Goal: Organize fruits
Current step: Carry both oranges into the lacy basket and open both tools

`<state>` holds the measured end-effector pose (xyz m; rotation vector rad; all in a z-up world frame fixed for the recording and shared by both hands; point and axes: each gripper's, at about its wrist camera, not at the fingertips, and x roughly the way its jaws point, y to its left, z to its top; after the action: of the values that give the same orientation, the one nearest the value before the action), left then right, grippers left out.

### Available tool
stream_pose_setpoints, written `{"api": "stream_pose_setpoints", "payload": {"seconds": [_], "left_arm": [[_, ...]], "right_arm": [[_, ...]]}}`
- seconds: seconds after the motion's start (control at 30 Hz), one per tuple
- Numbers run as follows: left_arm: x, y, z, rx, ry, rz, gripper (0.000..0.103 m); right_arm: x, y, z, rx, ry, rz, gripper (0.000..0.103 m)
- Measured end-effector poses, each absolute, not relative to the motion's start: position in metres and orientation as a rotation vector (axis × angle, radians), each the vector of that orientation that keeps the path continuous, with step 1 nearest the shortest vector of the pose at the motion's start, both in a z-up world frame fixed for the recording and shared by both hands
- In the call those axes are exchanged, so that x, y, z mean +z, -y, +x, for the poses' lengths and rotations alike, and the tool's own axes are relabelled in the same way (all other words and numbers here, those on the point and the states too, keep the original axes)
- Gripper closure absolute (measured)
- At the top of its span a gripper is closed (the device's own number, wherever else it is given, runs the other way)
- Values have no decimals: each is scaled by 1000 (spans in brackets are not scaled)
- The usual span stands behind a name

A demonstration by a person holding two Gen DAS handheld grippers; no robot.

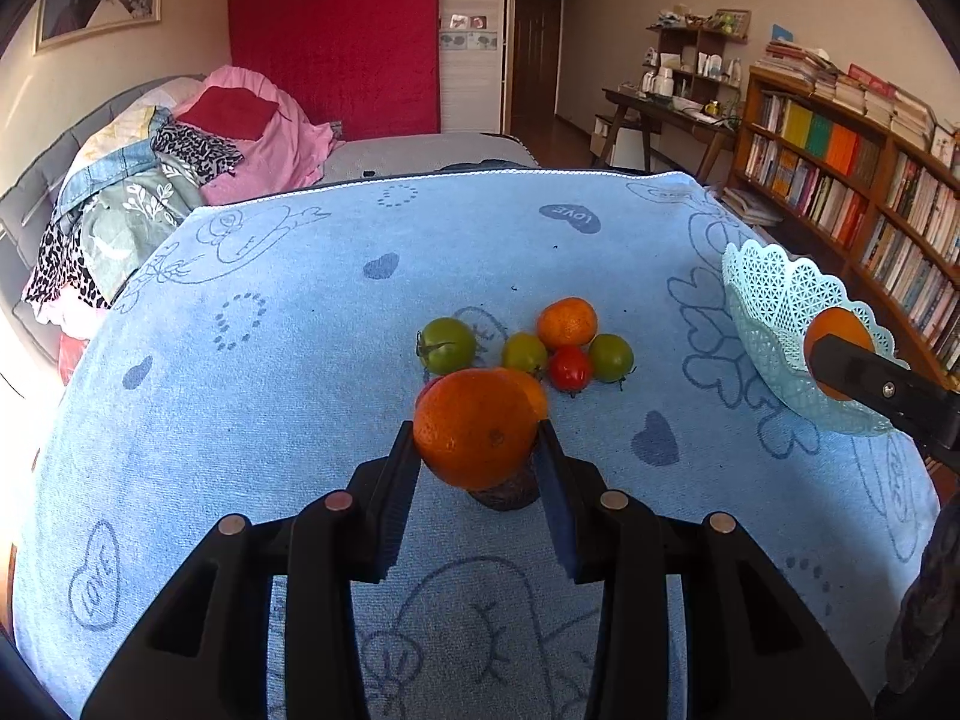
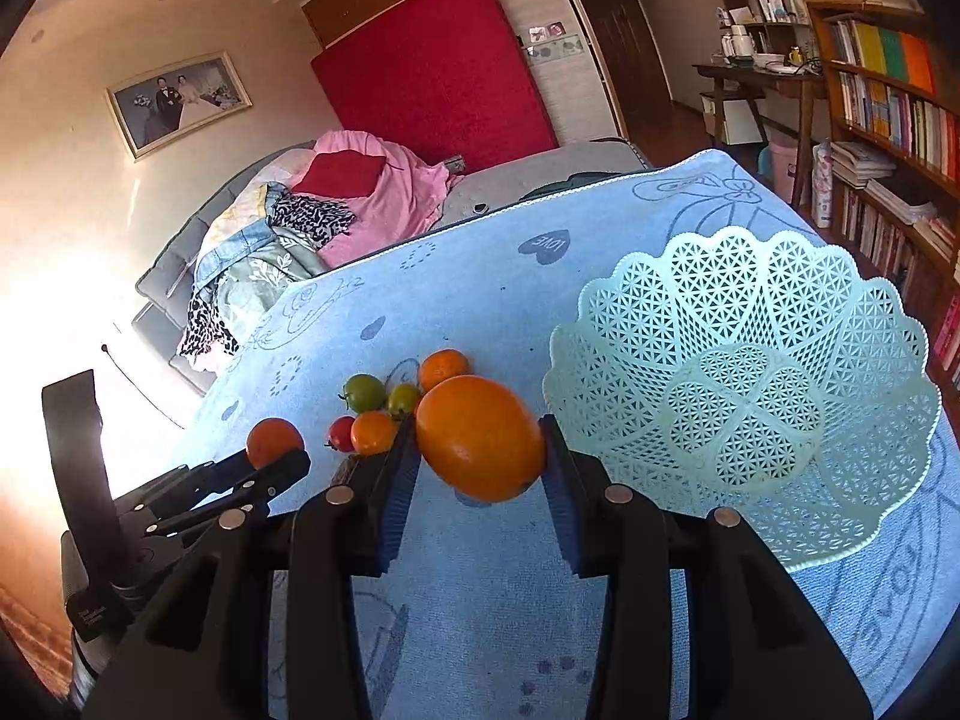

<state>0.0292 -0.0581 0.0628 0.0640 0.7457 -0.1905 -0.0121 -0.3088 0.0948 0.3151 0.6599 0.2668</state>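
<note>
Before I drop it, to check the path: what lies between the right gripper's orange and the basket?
Only the right gripper's own finger and bare cloth, as the right wrist view shows; the orange hangs beside the basket.

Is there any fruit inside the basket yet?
No. The basket shows only bare lattice inside. Its nearest inner wall is hidden by its rim. The right fingers hold an orange beside it.

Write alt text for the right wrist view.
The right gripper clamps a large round orange above a blue patterned towel, beside an empty pale green lattice plastic basket. Small tomatoes and oranges cluster behind.
</note>
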Motion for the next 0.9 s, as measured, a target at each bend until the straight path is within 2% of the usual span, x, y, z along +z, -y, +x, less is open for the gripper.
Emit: {"api": "stream_pose_setpoints", "payload": {"seconds": [0.4,0.9], "left_arm": [[95,110,28,-300,-678,102,64],[103,212,34,-512,-649,159,64]], "right_arm": [[122,356,-24,-2,-566,262,62],[105,421,-12,-133,-622,383,62]]}}
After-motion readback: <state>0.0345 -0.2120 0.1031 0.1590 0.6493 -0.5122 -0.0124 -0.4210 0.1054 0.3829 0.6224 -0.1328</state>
